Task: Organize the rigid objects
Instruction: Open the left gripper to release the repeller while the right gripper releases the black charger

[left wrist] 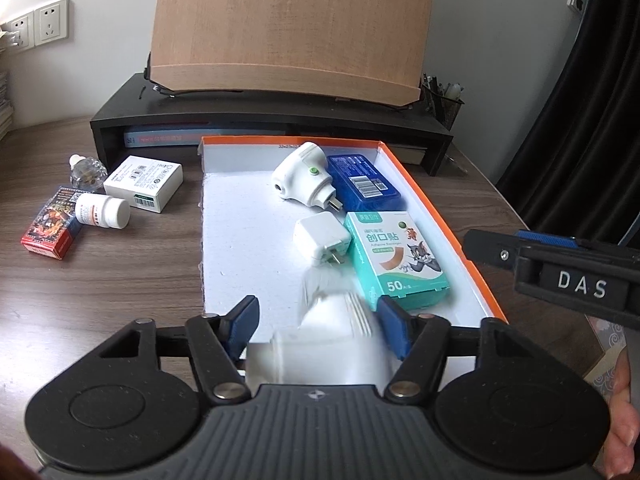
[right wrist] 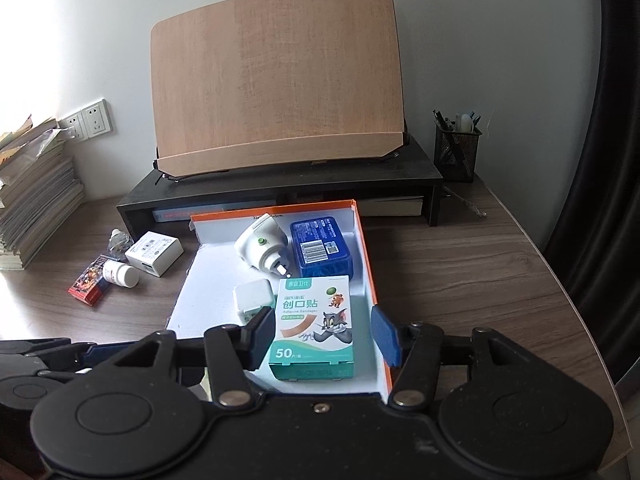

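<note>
An orange-rimmed tray (left wrist: 440,216) with a white floor holds a white plug-in device (left wrist: 302,178), a blue box (left wrist: 362,182), a white charger cube (left wrist: 322,240) and a teal bandage box (left wrist: 396,264). My left gripper (left wrist: 320,322) hovers over the tray's near end. A blurred white object (left wrist: 332,344) lies loose between its fingers, with gaps at both pad tips. My right gripper (right wrist: 324,334) stands open astride the bandage box (right wrist: 312,328); its right pad is well clear of the box. Left of the tray lie a white carton (left wrist: 144,182), a pill bottle (left wrist: 102,210), a red card box (left wrist: 50,232) and a clear bottle (left wrist: 86,172).
A black monitor riser (right wrist: 280,188) carrying a tilted wooden board (right wrist: 276,80) blocks the back. A mesh pen holder (right wrist: 458,152) stands at the back right and a stack of books (right wrist: 32,200) at the far left. A person's hand (left wrist: 620,420) shows at the right edge.
</note>
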A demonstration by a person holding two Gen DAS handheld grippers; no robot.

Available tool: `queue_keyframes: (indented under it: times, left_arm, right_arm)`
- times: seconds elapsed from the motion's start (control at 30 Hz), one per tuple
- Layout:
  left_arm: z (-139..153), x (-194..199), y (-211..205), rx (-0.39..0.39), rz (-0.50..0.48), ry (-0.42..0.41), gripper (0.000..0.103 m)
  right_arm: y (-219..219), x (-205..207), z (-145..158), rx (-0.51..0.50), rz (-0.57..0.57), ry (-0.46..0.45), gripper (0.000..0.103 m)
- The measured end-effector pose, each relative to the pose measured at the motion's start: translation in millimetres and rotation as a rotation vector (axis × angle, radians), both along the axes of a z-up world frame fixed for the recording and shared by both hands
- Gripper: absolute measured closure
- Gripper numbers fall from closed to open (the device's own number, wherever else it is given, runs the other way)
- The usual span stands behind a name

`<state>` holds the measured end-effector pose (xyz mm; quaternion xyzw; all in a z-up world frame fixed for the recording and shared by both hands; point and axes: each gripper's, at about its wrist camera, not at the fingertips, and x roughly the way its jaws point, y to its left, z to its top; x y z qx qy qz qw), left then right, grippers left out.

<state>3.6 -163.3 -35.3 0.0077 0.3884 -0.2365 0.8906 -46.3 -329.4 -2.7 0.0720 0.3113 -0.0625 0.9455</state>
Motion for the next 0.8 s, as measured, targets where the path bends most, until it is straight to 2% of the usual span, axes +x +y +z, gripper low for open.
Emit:
queue_keyframes:
  times: [0.17, 0.37, 0.5, 0.8]
  left_arm:
    - [1.5, -2.9, -0.8, -0.001, -0.018, -0.001, 0.036]
    - [8.1, -1.0, 11.8, -0.004, 0.022, 0.000, 0.031]
    - [15.7, 4.2, 30.7, -0.021, 0.086, -0.015, 0.024]
    - [29.5, 16.7, 83.8, -0.028, 0.240, -0.029, 0.022]
  right_arm:
    - [2.9, -5.2, 3.6, 0.001, -0.012, -0.008, 0.036]
    - [13.0, -8.1, 9.8, -0.003, -0.002, -0.024, 0.033]
    - [22.5, -8.1, 14.0, -0.004, 0.010, -0.038, 0.030]
    - [51.6, 2.5, 16.4, 0.003, 0.074, -0.039, 0.026]
